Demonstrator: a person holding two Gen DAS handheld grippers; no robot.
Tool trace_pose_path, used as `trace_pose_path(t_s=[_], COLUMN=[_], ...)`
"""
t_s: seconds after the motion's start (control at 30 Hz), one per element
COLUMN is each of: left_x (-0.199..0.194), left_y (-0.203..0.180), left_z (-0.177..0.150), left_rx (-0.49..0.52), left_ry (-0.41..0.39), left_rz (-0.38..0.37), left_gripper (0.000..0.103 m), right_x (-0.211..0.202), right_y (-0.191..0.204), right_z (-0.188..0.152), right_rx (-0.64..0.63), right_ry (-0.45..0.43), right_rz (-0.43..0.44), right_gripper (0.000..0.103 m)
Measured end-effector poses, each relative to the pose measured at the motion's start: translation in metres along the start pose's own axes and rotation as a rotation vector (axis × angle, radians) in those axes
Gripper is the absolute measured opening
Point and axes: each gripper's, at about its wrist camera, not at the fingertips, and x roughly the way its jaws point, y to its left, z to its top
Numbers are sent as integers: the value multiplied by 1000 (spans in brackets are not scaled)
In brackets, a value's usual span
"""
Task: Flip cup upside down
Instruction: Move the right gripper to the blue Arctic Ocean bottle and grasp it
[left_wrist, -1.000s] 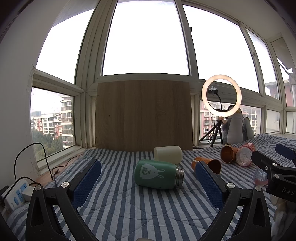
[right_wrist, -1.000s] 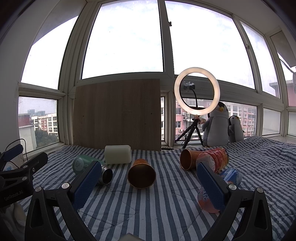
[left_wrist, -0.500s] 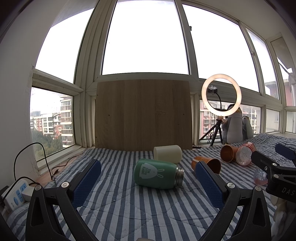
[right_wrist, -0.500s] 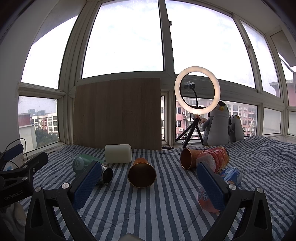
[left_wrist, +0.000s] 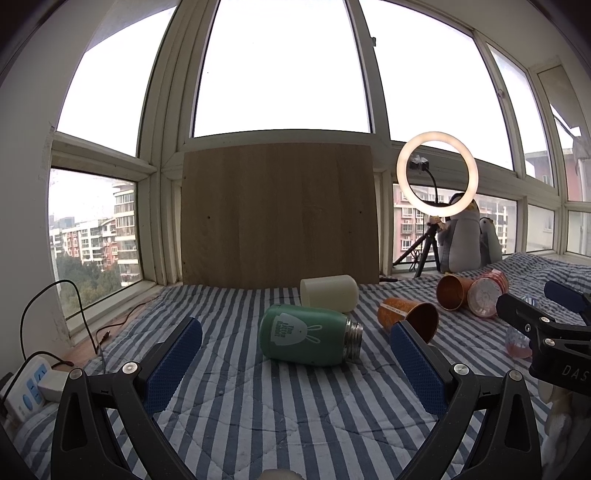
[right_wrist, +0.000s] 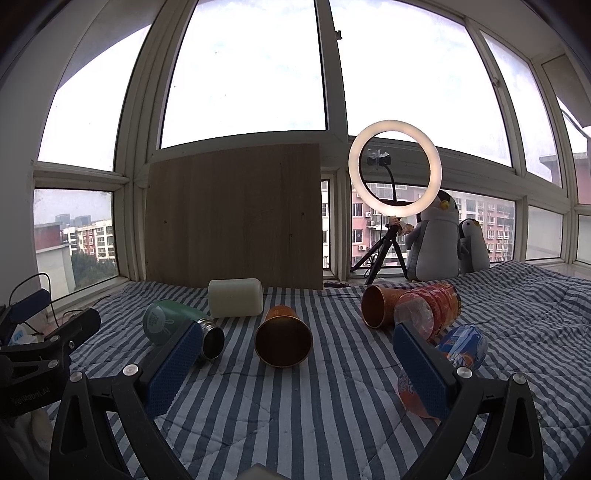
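Observation:
Several cups lie on their sides on the striped blanket (left_wrist: 236, 406). An orange cup (right_wrist: 282, 341) points its mouth at my right gripper (right_wrist: 297, 328), which is open and empty a short way in front of it. The same orange cup (left_wrist: 406, 317) lies right of a green flask (left_wrist: 306, 338). My left gripper (left_wrist: 295, 325) is open and empty, with the flask framed between its blue pads beyond the tips. A cream cup (left_wrist: 328, 293) lies behind the flask. A copper cup (right_wrist: 380, 306) and a red plastic cup (right_wrist: 428, 310) lie farther right.
A wooden board (left_wrist: 277, 214) leans against the window at the back. A ring light on a tripod (right_wrist: 393, 166) and two plush penguins (right_wrist: 436, 240) stand at the back right. An orange soda bottle (right_wrist: 461, 347) lies near the right finger. A power strip (left_wrist: 26, 391) and cables sit far left.
Both views have drifted only slightly. Nothing has been gripped or moved, and both grippers have stayed open.

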Motion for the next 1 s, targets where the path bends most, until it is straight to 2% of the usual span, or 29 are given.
trace_pose_path(t_s=[0.37,0.6,0.87,1.0], left_x=[7,15,21,23], left_y=[-4,-3,-2,-4], left_z=[3,3,3,4], left_rx=[17,11,-1,1], left_ry=[26,75,142,194], left_rz=[-21,-57,-100,-145], left_gripper=[103,103,103,103], right_x=[-1,-3,12,23], right_y=[-37,-89,-152,-179], right_z=[17,32,39,38], right_rx=[91,131,228,261], right_ry=[73,96,182,218], right_rz=[16,-66,-101,-120], right_gripper=[102,102,102,101])
